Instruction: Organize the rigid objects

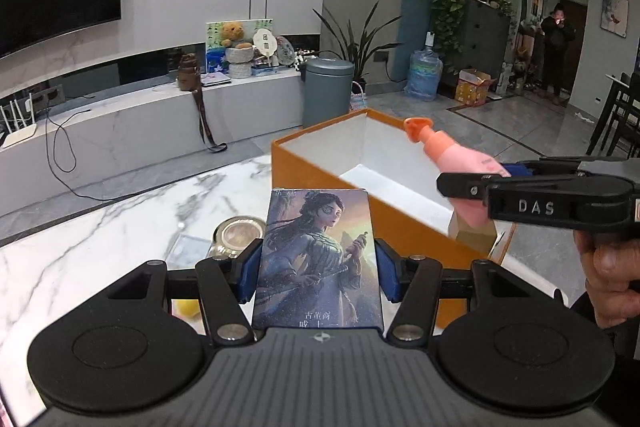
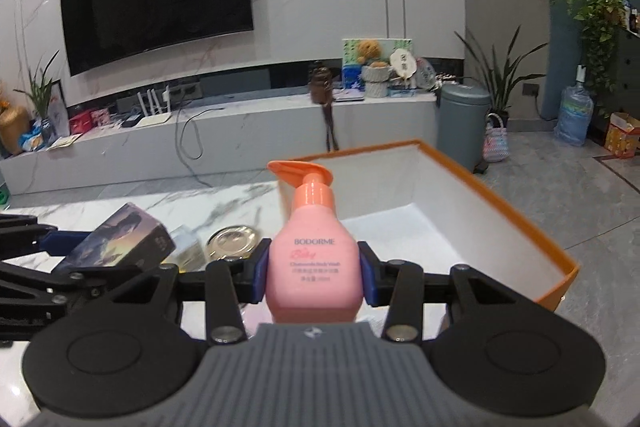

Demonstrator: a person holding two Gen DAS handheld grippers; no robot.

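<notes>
My left gripper [image 1: 317, 277] is shut on an illustrated box [image 1: 316, 259] showing a painted figure, held up above the marble table [image 1: 80, 255]. The same box [image 2: 120, 243] shows at the left of the right wrist view, between the left gripper's blue pads. My right gripper [image 2: 314, 277] is shut on a pink pump bottle [image 2: 312, 255] with an orange pump head, upright between its pads. In the left wrist view that bottle [image 1: 452, 157] hangs over the open orange box [image 1: 400, 223] with a white inside [image 2: 400, 223], which stands on the table ahead.
A round metal lid [image 1: 239, 231] [image 2: 232, 241] and a small pale box [image 1: 188, 251] lie on the table near the orange box. A yellow item [image 1: 188, 307] peeks out below the left fingers. A low TV bench [image 1: 120, 123], a grey bin [image 1: 327, 91] and a person [image 1: 557, 47] stand far behind.
</notes>
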